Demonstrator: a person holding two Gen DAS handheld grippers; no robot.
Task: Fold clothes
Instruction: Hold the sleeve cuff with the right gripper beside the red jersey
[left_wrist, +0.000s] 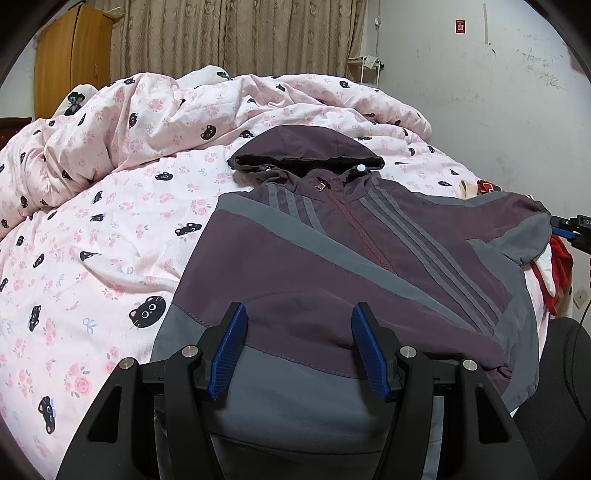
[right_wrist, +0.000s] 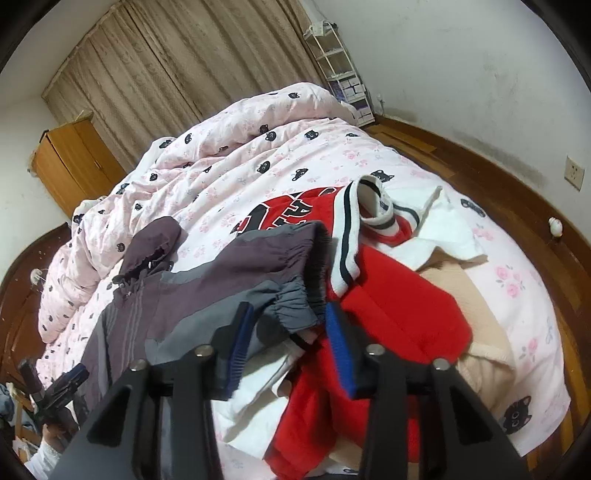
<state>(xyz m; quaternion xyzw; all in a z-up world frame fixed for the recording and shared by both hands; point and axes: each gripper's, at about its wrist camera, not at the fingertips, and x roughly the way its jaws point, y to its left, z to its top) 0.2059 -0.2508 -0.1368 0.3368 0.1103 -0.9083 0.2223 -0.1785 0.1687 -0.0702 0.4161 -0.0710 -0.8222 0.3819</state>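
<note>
Covering the bed (left_wrist: 110, 229): cat-print sheet.

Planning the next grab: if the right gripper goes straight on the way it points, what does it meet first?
Most likely the elastic cuff of the purple-grey jacket, lying between the right gripper's fingers. The red garment sits just beside it; depth is unclear.

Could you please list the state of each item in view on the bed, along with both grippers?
Purple-grey jacket: spread flat, front up, zipped.
Jacket sleeve cuff: between the right pads, unpinched.
Red-and-white garment: crumpled, unfolded.
Duvet: bunched up.
Left gripper: open over the hem.
Right gripper: open.
</note>
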